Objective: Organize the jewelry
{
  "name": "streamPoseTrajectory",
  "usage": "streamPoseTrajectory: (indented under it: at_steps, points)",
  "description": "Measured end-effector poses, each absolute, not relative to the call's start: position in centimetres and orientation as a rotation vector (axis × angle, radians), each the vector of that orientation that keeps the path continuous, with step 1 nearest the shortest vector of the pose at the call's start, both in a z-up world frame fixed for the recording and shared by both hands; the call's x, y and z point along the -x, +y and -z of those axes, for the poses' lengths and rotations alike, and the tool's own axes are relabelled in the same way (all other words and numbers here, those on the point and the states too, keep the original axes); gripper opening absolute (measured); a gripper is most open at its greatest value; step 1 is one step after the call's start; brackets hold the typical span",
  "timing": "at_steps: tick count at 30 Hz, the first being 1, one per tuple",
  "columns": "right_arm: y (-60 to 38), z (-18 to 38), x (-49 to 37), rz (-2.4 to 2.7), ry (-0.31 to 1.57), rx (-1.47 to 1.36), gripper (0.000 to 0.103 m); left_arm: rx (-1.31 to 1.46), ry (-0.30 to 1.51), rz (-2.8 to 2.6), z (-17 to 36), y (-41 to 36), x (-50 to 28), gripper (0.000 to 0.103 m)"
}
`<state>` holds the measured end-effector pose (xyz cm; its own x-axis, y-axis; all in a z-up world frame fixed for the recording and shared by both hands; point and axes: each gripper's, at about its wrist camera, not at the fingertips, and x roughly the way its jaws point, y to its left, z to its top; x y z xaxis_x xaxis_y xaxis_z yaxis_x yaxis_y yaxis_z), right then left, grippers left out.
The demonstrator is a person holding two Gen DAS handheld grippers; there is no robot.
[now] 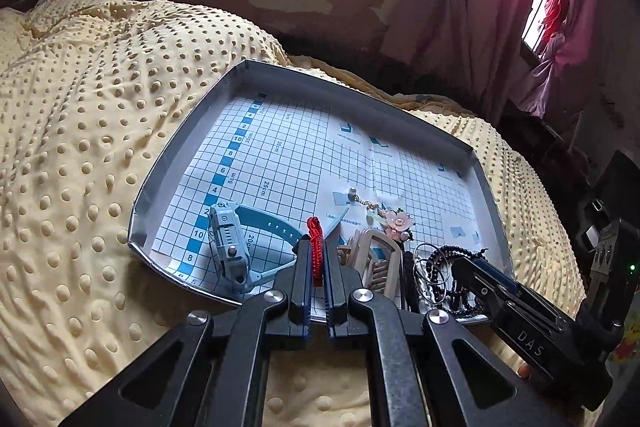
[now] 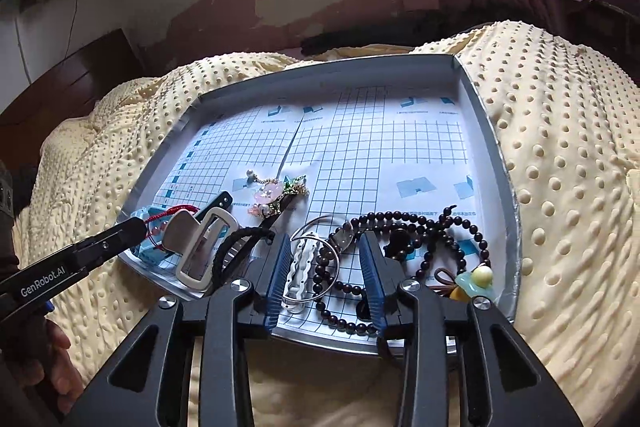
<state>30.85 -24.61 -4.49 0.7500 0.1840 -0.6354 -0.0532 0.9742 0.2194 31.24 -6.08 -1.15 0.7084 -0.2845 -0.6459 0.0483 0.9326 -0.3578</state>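
A grey tray point(image 1: 188, 135) lined with grid paper lies on a bed. My left gripper point(image 1: 318, 251) is shut on a red string bracelet point(image 1: 316, 247) at the tray's near edge, beside a pale blue watch point(image 1: 228, 247). In the right wrist view the left gripper point(image 2: 138, 227) holds the red string bracelet point(image 2: 176, 211) over the watch point(image 2: 146, 251). My right gripper point(image 2: 326, 259) is open, its fingers straddling a white wavy hair clip point(image 2: 298, 267), a silver hoop point(image 2: 320, 247) and dark beads point(image 2: 420, 227). A beige claw clip point(image 2: 200, 247) and a pink flower hairpin point(image 2: 272, 197) lie between the two grippers.
A cream dotted blanket point(image 1: 80, 147) surrounds the tray. A black hair tie point(image 2: 240, 243) and a green and yellow pendant point(image 2: 476, 281) rest near the tray's front rim point(image 2: 320, 345). The tray's far half shows only grid paper. A hand point(image 2: 52, 359) holds the left tool.
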Motion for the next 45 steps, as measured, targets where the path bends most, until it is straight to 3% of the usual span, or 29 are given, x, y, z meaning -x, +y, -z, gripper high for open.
streamPoseTrajectory:
  at_steps: [2,5,8,10,12,14,16,18,20,25,36,45]
  points:
    - [-24.6,4.1,-30.6,-0.125,0.702,-0.179,0.033,0.324,0.761,0.181,0.9,-6.1,-31.0,0.01]
    - [-24.9,3.5,-30.1,-0.104,0.68,-0.161,0.045,0.328,0.74,0.183,0.3,-5.8,-30.5,0.04]
    - [-25.5,2.7,-29.5,-0.082,0.657,-0.155,0.046,0.328,0.716,0.189,-0.3,-5.5,-29.9,0.058]
    - [-25.9,2.2,-29.1,-0.083,0.644,-0.16,0.047,0.325,0.706,0.189,-0.6,-5.3,-29.5,0.064]
    - [-26.2,1.6,-28.5,-0.086,0.627,-0.17,0.052,0.323,0.687,0.187,-1.1,-5.1,-28.8,0.076]
    - [-26.4,0.9,-27.7,-0.093,0.603,-0.179,0.062,0.322,0.658,0.19,-1.7,-4.7,-27.9,0.097]
    - [-26.5,0.1,-26.7,-0.095,0.572,-0.182,0.066,0.329,0.616,0.198,-2.3,-4.3,-26.8,0.102]
    - [-26.7,-1.0,-25.5,-0.1,0.534,-0.186,0.072,0.349,0.565,0.219,-2.9,-3.7,-25.5,0.103]
    - [-26.8,-2.0,-24.3,-0.103,0.493,-0.19,0.088,0.366,0.529,0.221,-3.5,-3.0,-24.3,0.103]
    - [-27.0,-4.4,-20.4,-0.113,0.373,-0.186,0.102,0.361,0.458,0.214,-5.0,-2.0,-21.1,0.103]
    - [-26.0,-6.5,-11.6,-0.126,0.206,-0.157,0.102,0.272,0.307,0.156,-8.1,-2.3,-11.6,0.103]
    - [-26.0,-6.6,-5.2,-0.099,0.085,-0.155,0.102,0.239,0.247,0.115,-6.7,-3.2,-4.3,0.103]
